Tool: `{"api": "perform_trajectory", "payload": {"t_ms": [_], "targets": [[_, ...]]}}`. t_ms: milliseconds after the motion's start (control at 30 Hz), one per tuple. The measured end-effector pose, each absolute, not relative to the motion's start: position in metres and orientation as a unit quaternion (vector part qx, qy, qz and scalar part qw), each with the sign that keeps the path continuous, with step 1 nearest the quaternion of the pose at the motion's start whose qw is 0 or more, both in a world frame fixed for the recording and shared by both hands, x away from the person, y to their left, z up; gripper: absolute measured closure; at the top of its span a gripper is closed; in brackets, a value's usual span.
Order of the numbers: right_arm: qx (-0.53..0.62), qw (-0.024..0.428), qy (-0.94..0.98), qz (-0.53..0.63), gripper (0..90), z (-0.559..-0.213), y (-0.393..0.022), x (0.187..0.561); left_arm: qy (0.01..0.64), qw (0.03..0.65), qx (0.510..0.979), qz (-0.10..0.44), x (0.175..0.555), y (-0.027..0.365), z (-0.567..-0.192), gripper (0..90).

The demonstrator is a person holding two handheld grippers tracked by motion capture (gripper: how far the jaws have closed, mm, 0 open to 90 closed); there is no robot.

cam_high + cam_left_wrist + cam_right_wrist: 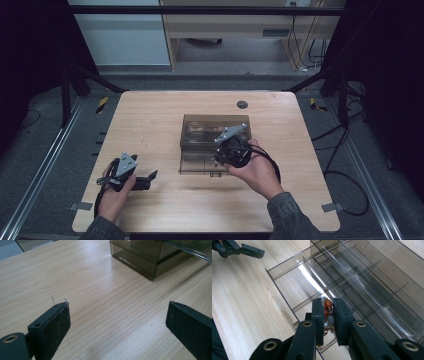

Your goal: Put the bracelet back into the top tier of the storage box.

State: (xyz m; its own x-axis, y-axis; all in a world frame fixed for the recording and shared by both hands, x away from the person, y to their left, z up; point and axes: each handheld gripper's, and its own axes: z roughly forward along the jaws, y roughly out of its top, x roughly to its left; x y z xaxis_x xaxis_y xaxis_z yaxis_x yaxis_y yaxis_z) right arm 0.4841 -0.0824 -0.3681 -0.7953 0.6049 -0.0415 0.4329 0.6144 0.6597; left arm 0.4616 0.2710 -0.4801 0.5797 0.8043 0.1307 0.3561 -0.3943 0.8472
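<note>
Over the pulled-out drawer (287, 282) of the smoky organizer box (215, 132), right gripper (328, 315) pinches a beaded bracelet (327, 305), possibly chain-linked; left gripper (117, 322) rests agape on table (87, 290).

Lab-like recording bay, wooden table (150, 120), dark curtains, floor rails (45, 155), trailing cables (345, 180)

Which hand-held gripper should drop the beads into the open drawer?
Right. The right hand-held gripper already clamps the beaded jewellery above the pulled-out drawer; the left hand-held gripper sits open, off to the side.

high: overhead, forward-down | gripper views: close, low | shared: drawer box (215, 142)
</note>
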Motion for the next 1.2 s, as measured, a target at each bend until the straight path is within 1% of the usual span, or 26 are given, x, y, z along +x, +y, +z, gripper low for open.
{"api": "perform_trajectory", "payload": {"t_ms": [1200], "targets": [[0.306, 0.129, 0.897, 0.292, 80.4, -0.389, -0.070, 0.494, 0.364, 0.407, 0.792, 0.272, 0.462, 0.269, -0.480, 5.4]]}}
